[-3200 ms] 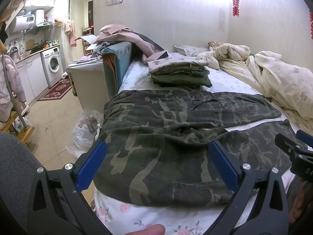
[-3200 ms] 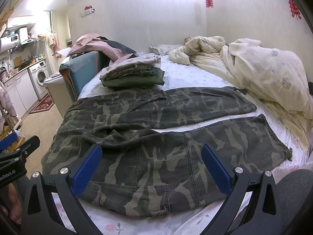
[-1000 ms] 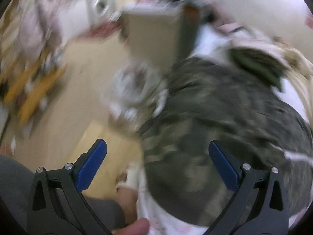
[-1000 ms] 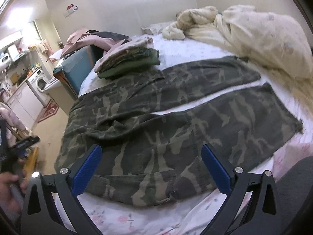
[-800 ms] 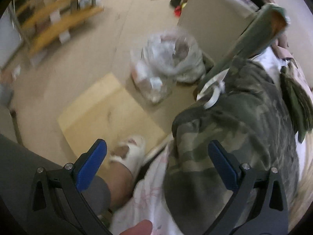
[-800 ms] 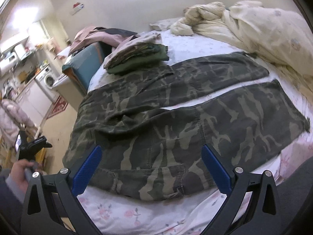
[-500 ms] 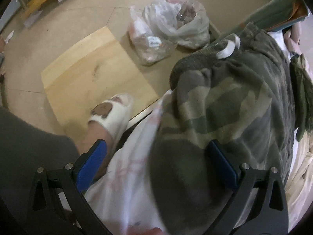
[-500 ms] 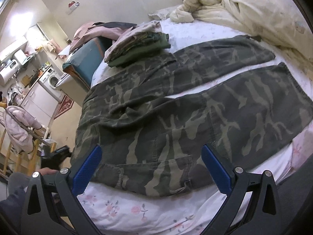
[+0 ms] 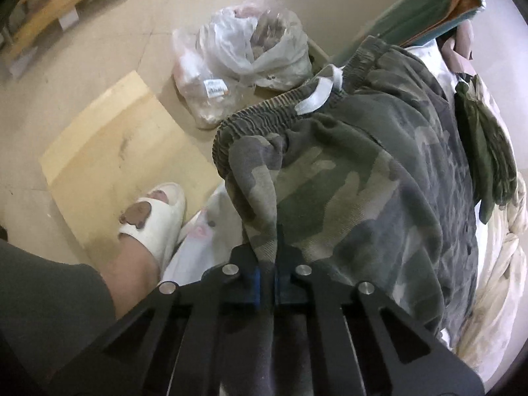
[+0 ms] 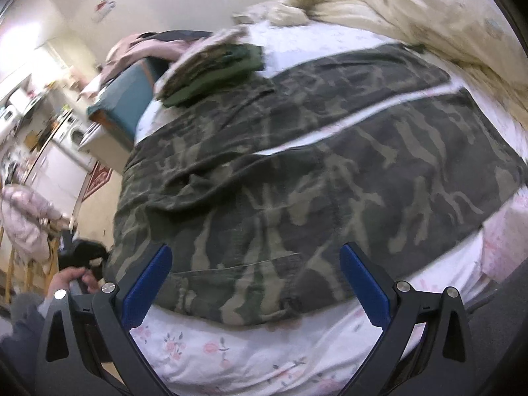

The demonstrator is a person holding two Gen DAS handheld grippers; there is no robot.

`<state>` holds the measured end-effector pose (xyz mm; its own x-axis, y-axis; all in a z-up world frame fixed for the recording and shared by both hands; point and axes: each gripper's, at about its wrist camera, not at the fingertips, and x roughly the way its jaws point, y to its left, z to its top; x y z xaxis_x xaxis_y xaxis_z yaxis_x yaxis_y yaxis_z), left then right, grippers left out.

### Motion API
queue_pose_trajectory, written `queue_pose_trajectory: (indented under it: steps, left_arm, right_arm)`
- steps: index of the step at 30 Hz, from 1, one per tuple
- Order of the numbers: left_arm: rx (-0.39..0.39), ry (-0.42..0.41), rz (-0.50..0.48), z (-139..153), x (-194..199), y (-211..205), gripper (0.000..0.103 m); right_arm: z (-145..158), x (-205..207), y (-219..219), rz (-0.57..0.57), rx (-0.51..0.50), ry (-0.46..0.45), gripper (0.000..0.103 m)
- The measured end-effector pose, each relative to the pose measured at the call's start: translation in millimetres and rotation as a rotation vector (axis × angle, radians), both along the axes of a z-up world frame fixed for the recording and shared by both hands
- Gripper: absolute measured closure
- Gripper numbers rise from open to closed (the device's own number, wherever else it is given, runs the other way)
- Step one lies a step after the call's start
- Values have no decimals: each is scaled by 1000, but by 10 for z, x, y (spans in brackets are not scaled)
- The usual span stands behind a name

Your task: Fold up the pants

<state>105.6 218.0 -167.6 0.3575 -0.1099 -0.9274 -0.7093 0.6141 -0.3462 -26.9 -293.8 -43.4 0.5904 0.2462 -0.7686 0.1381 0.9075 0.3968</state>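
Observation:
The camouflage pants (image 10: 297,171) lie spread flat on the bed with both legs stretched toward the right. In the left wrist view my left gripper (image 9: 266,283) is shut on the near corner of the pants (image 9: 346,171) by the elastic waistband (image 9: 264,112), at the bed's left edge. My right gripper (image 10: 255,283) is open and empty, hovering just above the near edge of the pants at the hip. The left gripper and the hand holding it show at the lower left of the right wrist view (image 10: 82,257).
A stack of folded clothes (image 10: 214,66) sits on the bed beyond the pants. A rumpled cream quilt (image 10: 412,6) lies at the far right. A plastic bag (image 9: 244,52), a cardboard sheet (image 9: 122,151) and my slippered foot (image 9: 151,217) are on the floor beside the bed.
My left gripper swung down to the bed's left edge and shut on the waistband corner of the pants. My right gripper moved lower and closer to the pants, still open.

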Motion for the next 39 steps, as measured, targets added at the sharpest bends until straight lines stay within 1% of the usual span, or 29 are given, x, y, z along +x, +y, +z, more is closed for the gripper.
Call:
queue_pose_trajectory:
  steps: [2,3,4,5,7,8,9,10,11,12,13,14,15,16,17,18,19,20,21,22,25,27,29,32,33,34,35,37,39]
  left_arm:
    - [47,-4,-6,71,-12,2,101]
    - [73,-5,-3,118,-12,8,101]
    - [81,-1,3,146,-21,25,101]
    - [84,-3,3,174,-24,29,101]
    - [87,-3,-14,173,-13,16,101]
    - [76,-8,-5,173,-29,31,101]
    - [65,-9,1,162,-32,45,101]
    - [60,-9,5,148,-27,60,101]
    - [56,-10,12,139,-31,80,101]
    - [46,-11,15,118,-40,89,101]
    - [37,-11,17,101,-40,91,101]
    - [34,-9,17,91,-44,83,101]
    - [37,-8,16,91,-44,76,101]
    - [44,-10,12,100,-40,62,101]
    - [50,-11,9,108,-35,46,101]
    - [52,-13,10,111,-37,39,101]
    - [49,-17,11,115,-35,36,101]
    - [48,-18,9,119,-32,38,101]
    - [51,-20,9,124,-33,43,101]
    - [56,-21,8,127,-36,51,101]
    - [47,-25,27,124,-68,93,101]
    - [37,-32,45,123,-94,117,101]
    - [52,-36,39,138,-93,98,101]
    - [60,-47,44,163,-98,89,101]
    - [57,-49,46,166,-99,97,101]
    - [48,-53,48,162,-103,107,101]
    - [44,-55,51,159,-108,110,101]
    - [50,-64,52,171,-126,120,101]
    - [70,-79,50,224,-147,113,101]
  right_arm:
    - [70,98,-254,-53,2,6,0]
    - [132,188,-530,-126,11,13,0]
    - [161,247,-741,-186,17,19,0]
    - [184,327,-1052,-284,13,46,0]
    - [173,391,-1519,-435,3,90,0]
    - [134,408,-1756,-505,-4,118,0]
    - [43,403,-2055,-602,-12,170,0]
    - [-45,392,-2248,-665,-16,219,0]
    - [-119,383,-2389,-710,-15,258,0]
    - [-249,372,-2616,-776,-15,319,0]
    - [-310,348,-2711,-808,-27,348,1]
    - [-386,338,-2841,-840,-42,382,4]
    - [-499,302,-3003,-897,-51,446,8]
    - [-544,264,-3066,-934,-53,473,16]
    - [-604,183,-3161,-1004,-52,497,18]
    - [-644,145,-3195,-1028,-39,505,19]
    - [-703,145,-3223,-1020,-9,511,27]
    - [-739,167,-3224,-999,9,516,41]
    - [-788,217,-3195,-958,20,520,47]
    - [-806,219,-3160,-941,23,523,53]
    - [-845,205,-3120,-928,57,529,55]
    - [-887,150,-3160,-947,51,555,56]
    - [-949,114,-3196,-954,55,581,56]
    - [-949,151,-3118,-909,34,595,55]
    - [-936,150,-3093,-896,41,582,60]
    - [-927,136,-3073,-884,61,566,81]
    - [-916,124,-3059,-881,82,548,96]
    - [-842,77,-3027,-889,93,507,99]
    - [-728,26,-2979,-893,115,438,99]
